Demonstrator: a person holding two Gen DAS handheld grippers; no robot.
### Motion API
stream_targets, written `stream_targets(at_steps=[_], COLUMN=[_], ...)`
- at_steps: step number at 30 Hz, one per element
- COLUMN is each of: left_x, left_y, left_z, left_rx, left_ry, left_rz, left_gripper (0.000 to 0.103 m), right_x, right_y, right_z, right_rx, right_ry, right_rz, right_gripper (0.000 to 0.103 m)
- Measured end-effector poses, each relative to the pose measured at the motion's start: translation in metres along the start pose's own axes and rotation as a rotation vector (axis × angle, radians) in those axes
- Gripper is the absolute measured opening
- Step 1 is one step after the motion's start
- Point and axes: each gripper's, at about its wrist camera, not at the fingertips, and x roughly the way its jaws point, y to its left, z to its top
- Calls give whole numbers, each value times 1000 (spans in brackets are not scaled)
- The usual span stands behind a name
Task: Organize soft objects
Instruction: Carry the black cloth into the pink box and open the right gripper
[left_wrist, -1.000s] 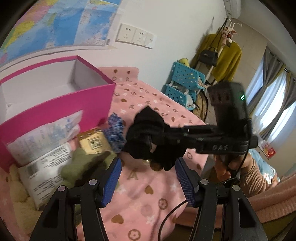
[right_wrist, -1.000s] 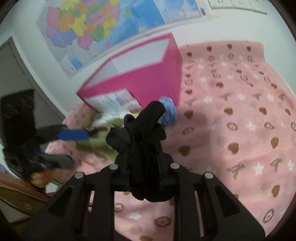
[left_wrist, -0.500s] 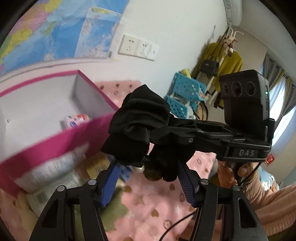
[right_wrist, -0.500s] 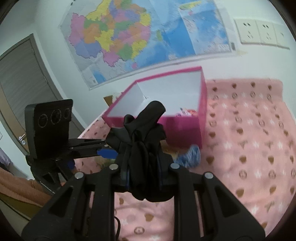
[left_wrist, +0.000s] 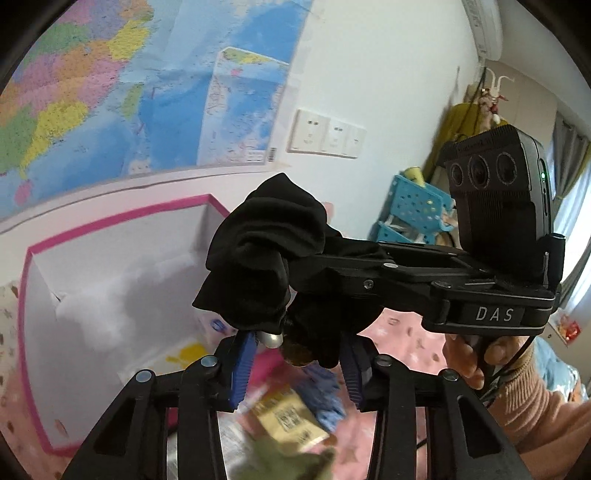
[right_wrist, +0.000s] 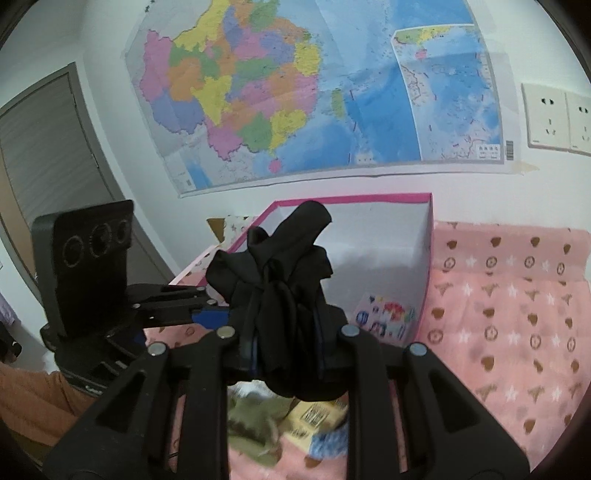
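- Grips a bundled black cloth (right_wrist: 284, 295) in the nearly closed right tool (right_wrist: 284, 354), raised in front of the pink box (right_wrist: 351, 197) at 12 o'clock.
- Has just been closing the left tool (left_wrist: 295, 369) around the cloth's hanging lower end; blue pads (left_wrist: 242, 365) flank it, firm contact not clear.
- Shows a colourful packet (right_wrist: 384, 314) already inside the box, at 3 o'clock from the cloth.
- Leaves a green soft toy (right_wrist: 255, 417), a yellow packet (right_wrist: 317, 417) and a blue scrunchie (right_wrist: 328, 446) on the bed (right_wrist: 517, 314) at 6 o'clock.
- Looks early to midway: cloth not yet dropped in, several pieces to go.
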Motion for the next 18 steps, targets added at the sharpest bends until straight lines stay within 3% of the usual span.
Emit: stream_targets(at_steps=[14,18], left_x=[63,80], left_y=[61,83], left_z=[37,38], left_rx=[-114,-186], left_ry=[121,166], left_rz=[125,165], left_gripper=[42,43], right_x=[79,98], right_y=[-57,-68], right_z=[40,47], right_rx=[102,112], right_ry=[100,131], right_rz=[-79,-170], right_gripper=[30,42])
